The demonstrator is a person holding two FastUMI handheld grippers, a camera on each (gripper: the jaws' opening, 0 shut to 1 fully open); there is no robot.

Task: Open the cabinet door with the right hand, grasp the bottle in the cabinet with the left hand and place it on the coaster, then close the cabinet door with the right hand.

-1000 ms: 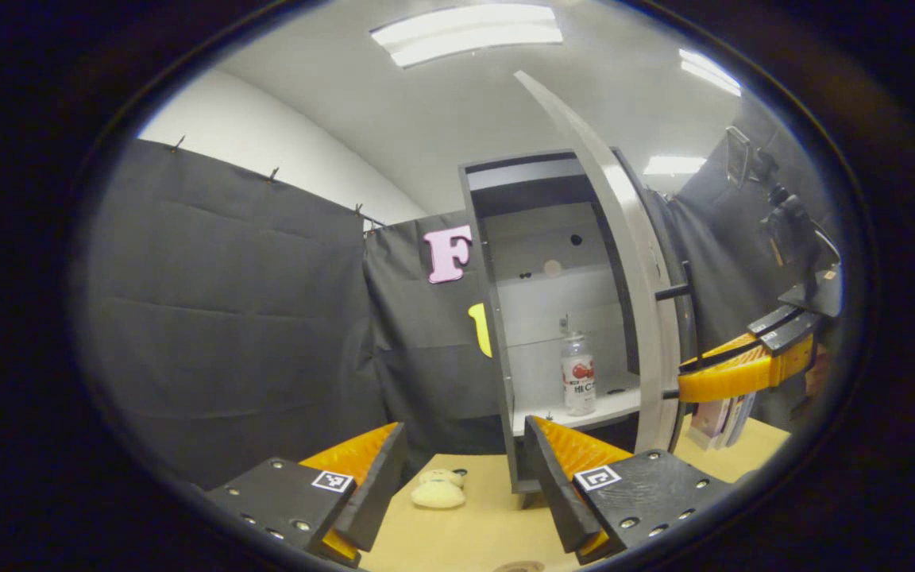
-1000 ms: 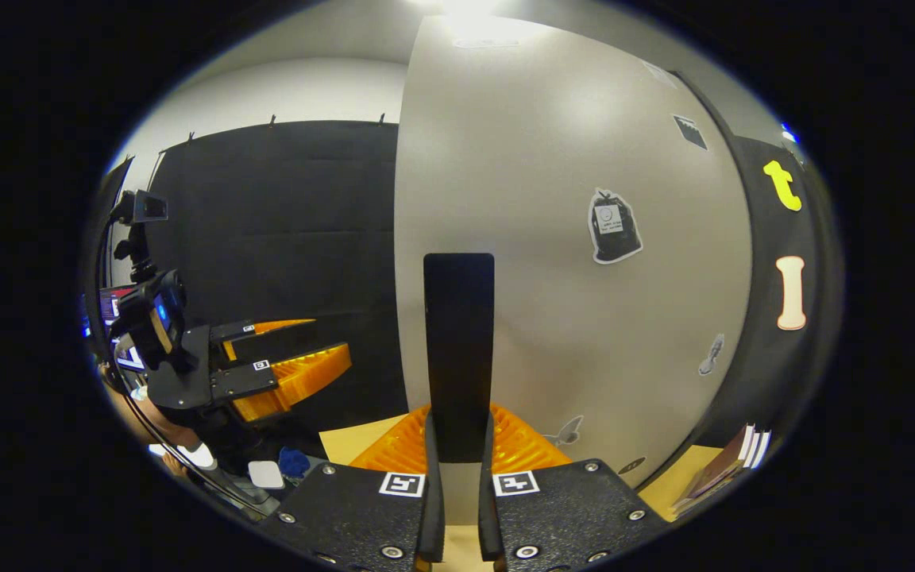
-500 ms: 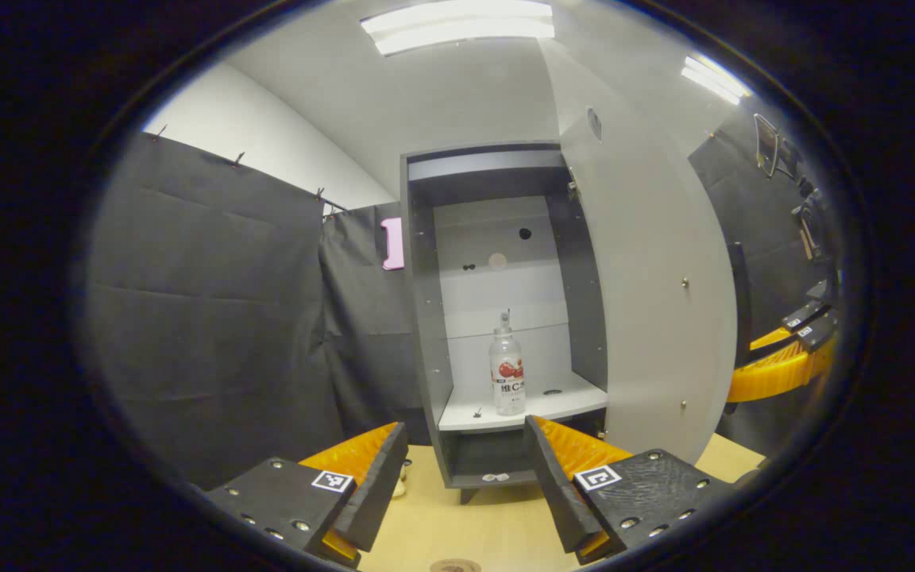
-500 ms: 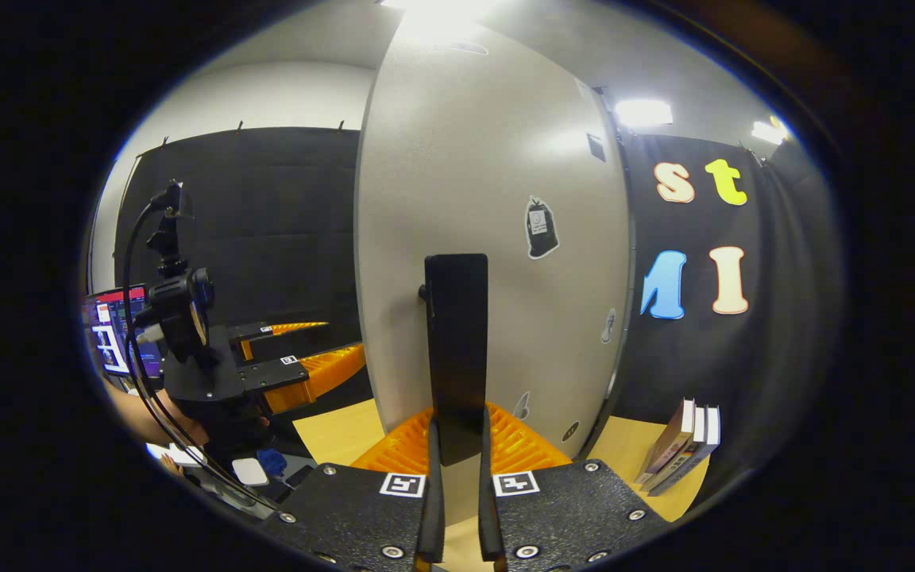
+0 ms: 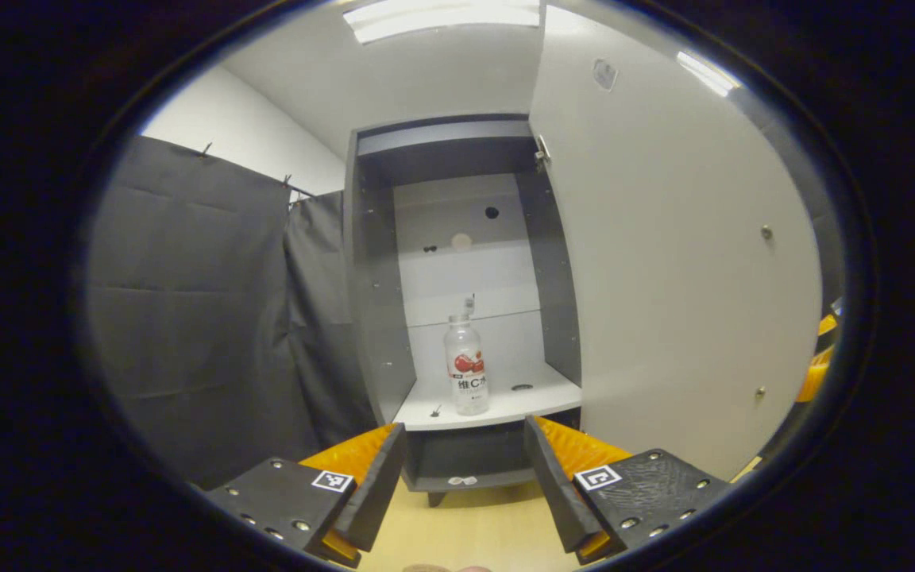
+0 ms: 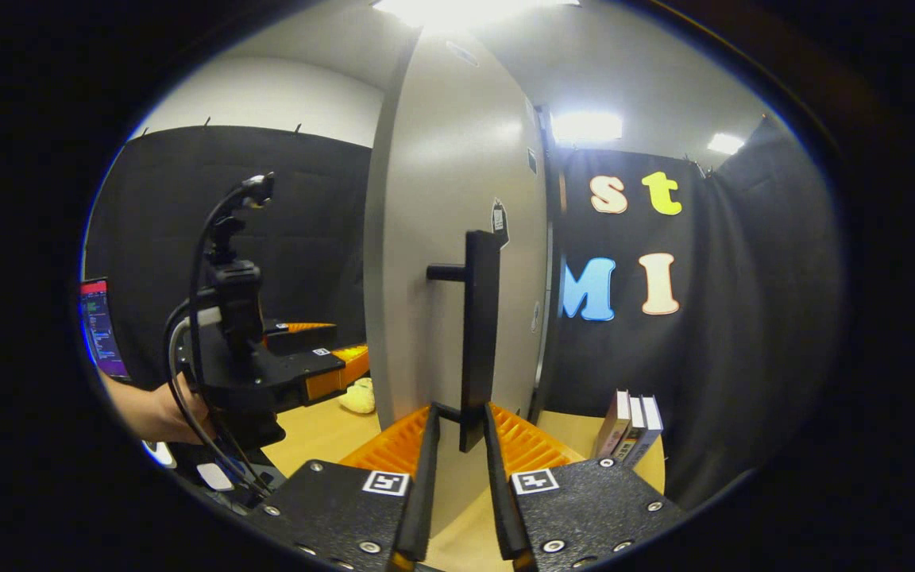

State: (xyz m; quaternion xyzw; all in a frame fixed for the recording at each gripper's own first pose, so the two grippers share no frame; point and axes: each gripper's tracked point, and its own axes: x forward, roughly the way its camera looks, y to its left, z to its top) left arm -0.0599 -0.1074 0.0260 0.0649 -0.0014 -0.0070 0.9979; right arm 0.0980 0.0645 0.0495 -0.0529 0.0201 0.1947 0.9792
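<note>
The grey cabinet point(image 5: 378, 262) stands open, and a clear bottle point(image 5: 465, 365) with a red-and-white label is upright on its white shelf point(image 5: 497, 401). My left gripper point(image 5: 464, 477) is open in front of and below the shelf, well short of the bottle. The pale door point(image 5: 664, 238) is swung wide to the right. In the right gripper view, my right gripper point(image 6: 461, 441) is shut on the lower end of the black door handle point(image 6: 480, 318). The left gripper point(image 6: 322, 369) and the hand point(image 6: 156, 409) holding it appear beyond the door's edge. A round brown edge point(image 5: 426, 568), maybe the coaster, peeks in below.
Several books point(image 6: 628, 425) lean on the wooden table point(image 6: 322, 433) against the cloth wall, right of the door. A cream soft toy point(image 6: 358, 396) lies on the table left of the door. A lit screen point(image 6: 100, 326) is at far left.
The door has swung much wider with my right gripper on its handle. The left gripper has turned square to the cabinet opening and come a little closer to the bottle.
</note>
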